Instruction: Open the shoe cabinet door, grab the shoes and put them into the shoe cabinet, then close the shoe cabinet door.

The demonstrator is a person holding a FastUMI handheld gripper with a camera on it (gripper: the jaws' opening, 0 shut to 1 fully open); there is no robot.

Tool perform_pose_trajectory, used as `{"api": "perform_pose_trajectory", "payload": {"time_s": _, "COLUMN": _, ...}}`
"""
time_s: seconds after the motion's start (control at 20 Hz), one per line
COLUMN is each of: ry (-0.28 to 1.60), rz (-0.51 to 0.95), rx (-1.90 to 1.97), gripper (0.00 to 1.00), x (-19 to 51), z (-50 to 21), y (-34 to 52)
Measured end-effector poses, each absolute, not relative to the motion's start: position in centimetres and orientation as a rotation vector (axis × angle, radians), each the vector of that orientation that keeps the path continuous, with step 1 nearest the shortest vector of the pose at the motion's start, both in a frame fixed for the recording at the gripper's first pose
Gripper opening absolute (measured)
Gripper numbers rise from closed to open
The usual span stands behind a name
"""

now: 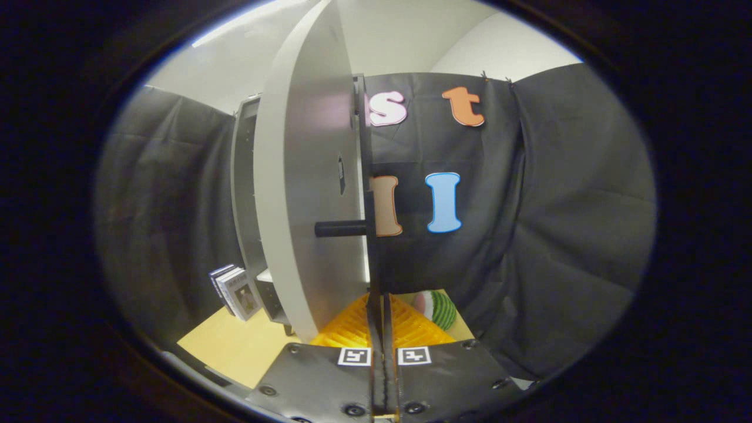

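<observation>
Books: a small row standing upright, leaning slightly, on the yellow table, just left of the cabinet's foot.

Shoe cabinet: grey carcass standing on the table, seen edge-on behind its door; the interior is too dark and narrow to make out.

Cabinet door: pale grey panel, swung open toward the camera. A black cylindrical handle projects sideways from its face near the free edge.

Gripper: two dark fingers pressed together with no gap, tips close beside the door's free edge; whether they touch it is unclear. Nothing is pinched between them.

Yellow ribbed item: low, beyond the fingers, possibly a rack or basket.

Green-striped round object: just right of it, against the black cloth wall.
</observation>
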State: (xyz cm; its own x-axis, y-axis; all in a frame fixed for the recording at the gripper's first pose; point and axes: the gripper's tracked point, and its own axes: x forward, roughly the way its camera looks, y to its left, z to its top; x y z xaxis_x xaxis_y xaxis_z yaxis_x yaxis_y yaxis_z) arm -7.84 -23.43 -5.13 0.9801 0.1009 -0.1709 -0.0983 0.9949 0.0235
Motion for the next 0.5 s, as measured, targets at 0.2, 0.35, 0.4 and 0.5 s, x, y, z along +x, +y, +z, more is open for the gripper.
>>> {"api": "perform_pose_trajectory", "payload": {"time_s": 0.2, "ry": 0.163, "rz": 0.099, "rx": 0.009, "gripper": 0.05, "x": -9.4, "z": -4.9, "y": -24.2}}
{"api": "perform_pose_trajectory", "payload": {"time_s": 0.35, "ry": 0.153, "rz": 0.079, "rx": 0.021, "gripper": 0.06, "x": -11.9, "z": -4.3, "y": -24.4}}
{"api": "perform_pose_trajectory", "payload": {"time_s": 0.4, "ry": 0.137, "rz": 0.071, "rx": 0.025, "gripper": 0.06, "x": -12.9, "z": -3.8, "y": -24.2}}
{"api": "perform_pose_trajectory", "payload": {"time_s": 0.5, "ry": 0.112, "rz": 0.048, "rx": 0.032, "gripper": 0.06, "x": -14.6, "z": -3.1, "y": -23.8}}
